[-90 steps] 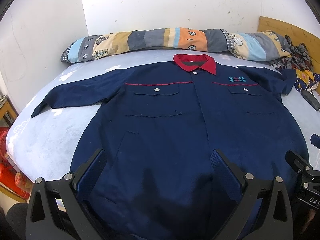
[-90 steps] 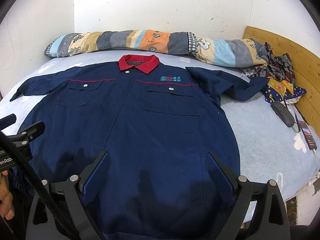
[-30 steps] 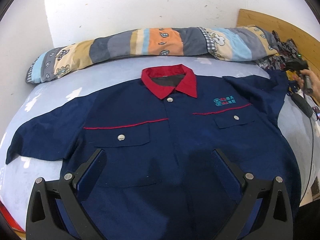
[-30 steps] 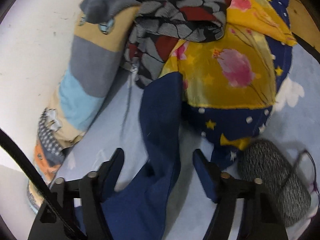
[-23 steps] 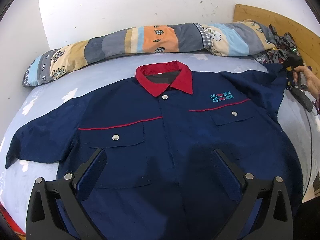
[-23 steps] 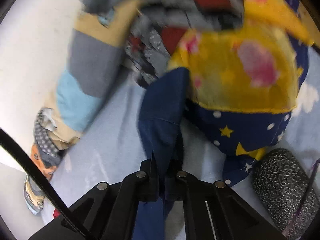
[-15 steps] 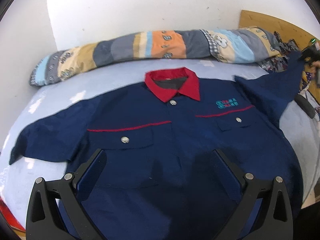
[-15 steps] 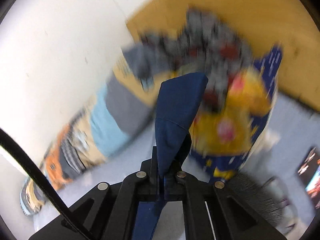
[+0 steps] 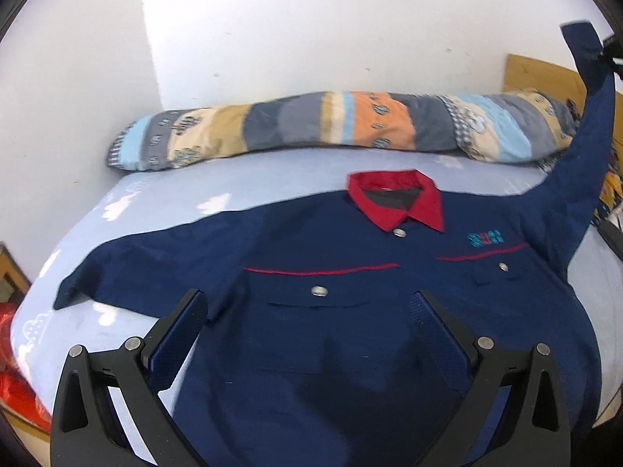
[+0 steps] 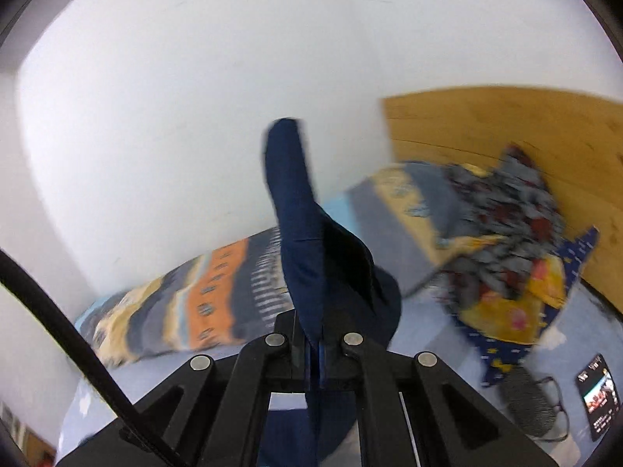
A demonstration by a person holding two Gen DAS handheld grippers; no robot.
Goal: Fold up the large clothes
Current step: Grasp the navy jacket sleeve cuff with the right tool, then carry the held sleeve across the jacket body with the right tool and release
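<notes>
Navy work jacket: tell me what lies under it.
The navy work jacket lies spread on a light blue bedsheet, which shows around it. Whatever is beneath the body is covered. One sleeve is lifted off the bed, pinched in the right tool.

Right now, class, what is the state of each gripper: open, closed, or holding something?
Left gripper: open, holding nothing, above the navy jacket.
Right gripper: closed on the jacket's sleeve, lifted off the bed.
</notes>
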